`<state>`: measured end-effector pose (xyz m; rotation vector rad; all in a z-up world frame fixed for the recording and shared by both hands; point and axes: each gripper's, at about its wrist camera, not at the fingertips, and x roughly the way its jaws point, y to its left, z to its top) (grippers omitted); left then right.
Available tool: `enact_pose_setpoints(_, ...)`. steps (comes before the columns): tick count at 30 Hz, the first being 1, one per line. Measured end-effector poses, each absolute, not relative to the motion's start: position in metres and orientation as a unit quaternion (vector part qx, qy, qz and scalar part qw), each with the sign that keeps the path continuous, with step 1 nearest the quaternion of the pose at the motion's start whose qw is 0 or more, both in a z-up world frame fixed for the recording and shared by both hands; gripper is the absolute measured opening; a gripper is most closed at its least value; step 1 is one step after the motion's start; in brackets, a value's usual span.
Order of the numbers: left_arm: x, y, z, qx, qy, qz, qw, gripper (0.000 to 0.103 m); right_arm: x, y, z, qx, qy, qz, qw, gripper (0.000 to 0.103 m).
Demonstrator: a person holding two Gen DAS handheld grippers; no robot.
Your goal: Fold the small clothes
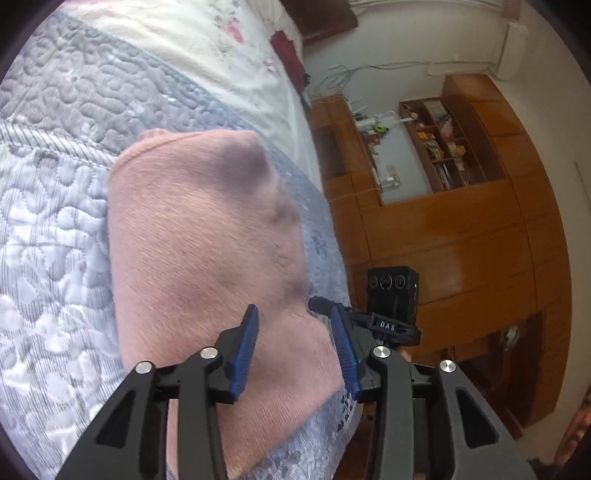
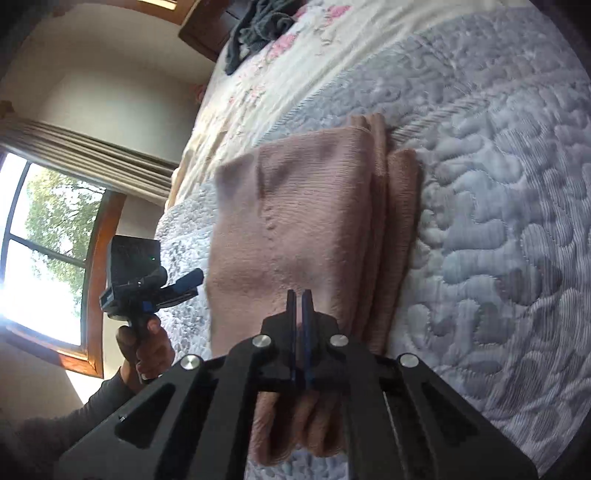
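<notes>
Left gripper (image 1: 295, 347): blue-padded fingers (image 1: 245, 354) are standing spread apart, nothing between them, hovering over the near part of the pink garment (image 1: 207, 251). No contact with the cloth can be confirmed from the left wrist view. In the right wrist view the left gripper (image 2: 192, 278) is showing off the left edge of the garment, over the bed's side, with a hand (image 2: 147, 347) in a dark sleeve (image 2: 88, 406) gripping its handle.

Right gripper (image 2: 300, 295): fingers are pressing together, only a thin slit showing between the pads. They are sitting at the near edge of the pink garment (image 2: 295, 221); whether a layer of cloth is caught in the slit cannot be told. Folds of the garment are bunching directly under the gripper body.

Pink garment: a knit piece, lying folded in a roughly rectangular stack on the quilted bedspread (image 2: 498, 221). Several layer edges are showing along its right side in the right wrist view. The far corner is appearing blurred.

Surroundings: the grey-blue quilted bedspread (image 1: 55, 184) is covering the bed, with a cream floral blanket (image 2: 280, 62) beyond it and a dark cloth (image 2: 258, 26) heaped at the far end. A wooden cabinet (image 1: 461, 229) with open shelves is standing beside the bed; a window (image 2: 44, 251) with a curtain is lying on the other side.
</notes>
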<state>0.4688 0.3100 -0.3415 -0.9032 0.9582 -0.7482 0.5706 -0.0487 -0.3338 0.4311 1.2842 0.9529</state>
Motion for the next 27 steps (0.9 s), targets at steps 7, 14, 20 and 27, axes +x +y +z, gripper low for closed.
enact_pose_setpoints(7,0.444,0.296,-0.38,-0.38,0.499,-0.295,0.72,0.042,0.562,-0.049,-0.363,0.153,0.61,0.39,0.672,0.0)
enact_pose_setpoints(14,0.388,0.336,-0.343,-0.386,0.447,-0.273,0.76,0.083,0.582,-0.095,-0.342,0.236,0.6,0.362,0.673,0.054)
enact_pose_setpoints(20,0.387,0.363,-0.386,-0.392,0.498,-0.219,0.742,0.085,0.635,-0.093,-0.366,0.327,0.604,0.347,0.639,0.084)
enact_pose_setpoints(27,0.401,0.352,-0.408,-0.437,0.486,-0.259,0.71,0.085,0.657,-0.058,-0.386,0.265,0.64,0.345,0.634,0.084)
